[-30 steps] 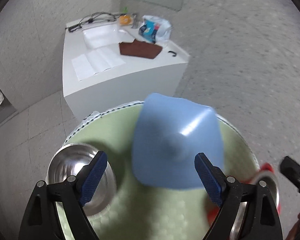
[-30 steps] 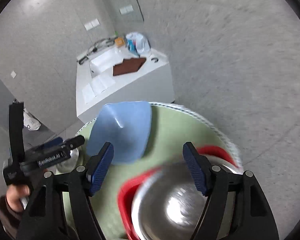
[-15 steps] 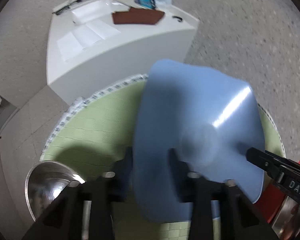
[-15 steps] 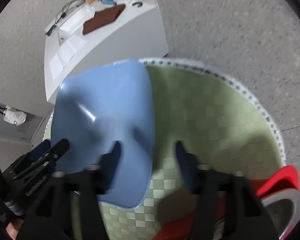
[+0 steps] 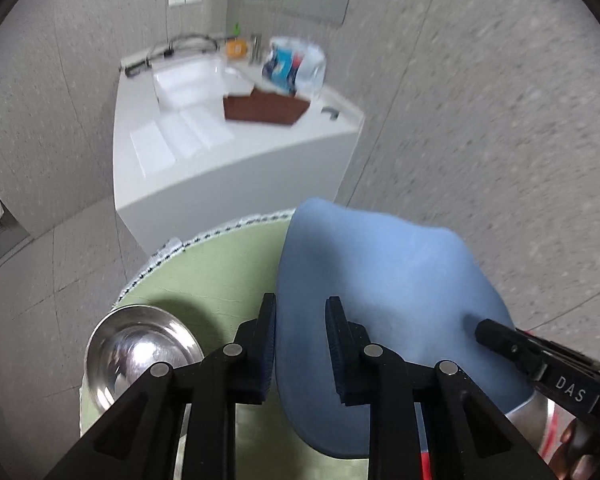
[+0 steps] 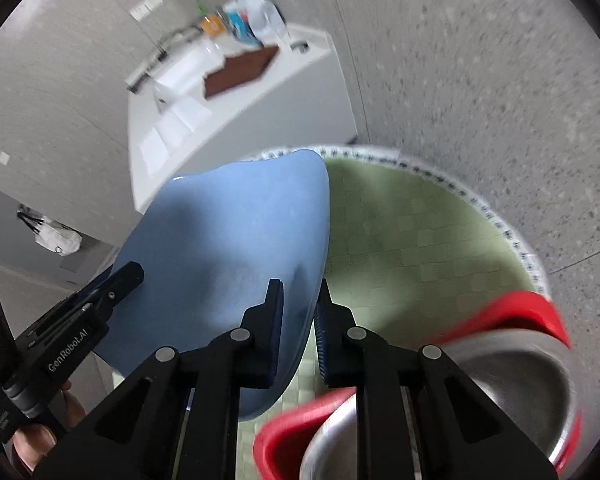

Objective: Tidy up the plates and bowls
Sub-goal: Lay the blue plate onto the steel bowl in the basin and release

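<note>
Grey speckled floor and walls behind; nearer, a round bench [image 5: 220,280] under a pale green checked cloth with a patterned white border. Blue plate [image 5: 384,296] lifted above that cloth, tilted, pinched at two opposite edges. Left gripper [image 5: 300,332] with fingers [image 5: 267,320] narrowed onto the plate's left rim, one on each face. Right gripper [image 6: 298,316] likewise clamped over the plate's right rim, fingers [image 6: 275,312] close together. Steel bowl [image 5: 140,356] resting on the cloth at the left, apart from the plate. Red plate [image 6: 512,312] at the right edge of the bench, a second steel bowl [image 6: 512,372] sitting in it, both blurred. White counter [image 5: 228,160] farther back, carrying papers, a brown cloth [image 5: 266,110] and a plastic bag.
</note>
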A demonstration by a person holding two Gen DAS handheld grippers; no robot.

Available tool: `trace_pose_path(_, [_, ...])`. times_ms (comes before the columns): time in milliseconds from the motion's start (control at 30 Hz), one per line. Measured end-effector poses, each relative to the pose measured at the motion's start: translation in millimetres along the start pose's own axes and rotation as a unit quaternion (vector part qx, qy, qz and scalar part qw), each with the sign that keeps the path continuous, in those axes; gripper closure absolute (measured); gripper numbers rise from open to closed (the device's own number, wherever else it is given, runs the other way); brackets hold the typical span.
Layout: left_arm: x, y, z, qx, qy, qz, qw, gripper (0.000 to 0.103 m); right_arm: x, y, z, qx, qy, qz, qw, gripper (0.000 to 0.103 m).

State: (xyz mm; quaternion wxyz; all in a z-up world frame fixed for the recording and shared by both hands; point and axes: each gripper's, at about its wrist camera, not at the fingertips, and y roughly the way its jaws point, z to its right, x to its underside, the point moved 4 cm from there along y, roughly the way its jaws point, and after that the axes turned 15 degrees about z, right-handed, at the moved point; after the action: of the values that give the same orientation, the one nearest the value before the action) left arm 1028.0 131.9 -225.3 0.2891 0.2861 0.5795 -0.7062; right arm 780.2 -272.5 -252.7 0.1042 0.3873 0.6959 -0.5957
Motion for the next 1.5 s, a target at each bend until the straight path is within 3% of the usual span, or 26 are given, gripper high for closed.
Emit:
trace_pose_path(200, [18.8,-65.1,43.0,0.04,0.015,0.04,0.9983,0.083,5.9,-85.2,19.8,-0.018,-0.002,0.057,0.998,0.088])
trace_pose_path(333, [52.7,-99.6,84.4,0.069,0.042,0.047,0.9956,0.083,25.9,-132.1,53.6,0.002,-0.005,0.08,0.997,0.088])
trace_pose_path(467, [89.6,-107.4,114.6,0.085,0.068,0.032,0.9936,0.083,51.1,-158.6,88.4,0.035,-0.008,0.094,0.995,0.088])
trace_pose_path(700, [141.9,-84.2,130.7,0.082,0.086,-0.015,0.9928,0.083,88.6,-147.3,128.9,0.067,-0.015,0.083,0.994,0.088])
trace_pose_path(1000, [158.5,-58.3,135.6,0.072,0.111,-0.038,0.9905,0.083,110.6,-129.6,144.8,0.102,-0.048,0.091,0.989,0.088])
trace_pose_path(1133, [153.5,-42.1,149.7,0.079,0.114,-0.046,0.9893,0.078,112.8,-129.1,143.9,0.114,-0.054,0.104,0.987,0.085])
trace_pose_path(1233, [150.4,-46.8,148.2,0.11,0.108,-0.048,0.987,0.06,115.2,-131.1,141.3,0.116,-0.049,0.107,0.986,0.075])
trace_pose_path(1300, [145.9,-55.4,147.1,0.118,0.113,-0.039,0.9858,0.044,117.4,-136.0,140.3,0.12,-0.04,0.112,0.986,0.054])
trace_pose_path(1333, [143.2,-61.1,144.3,0.124,0.116,-0.034,0.9849,0.033,118.3,-139.3,138.7,0.12,-0.038,0.117,0.985,0.052])
trace_pose_path(1500, [128.9,-94.8,118.1,0.148,0.112,-0.012,0.9825,0.03,116.8,-165.6,117.9,0.15,-0.033,0.146,0.977,0.051])
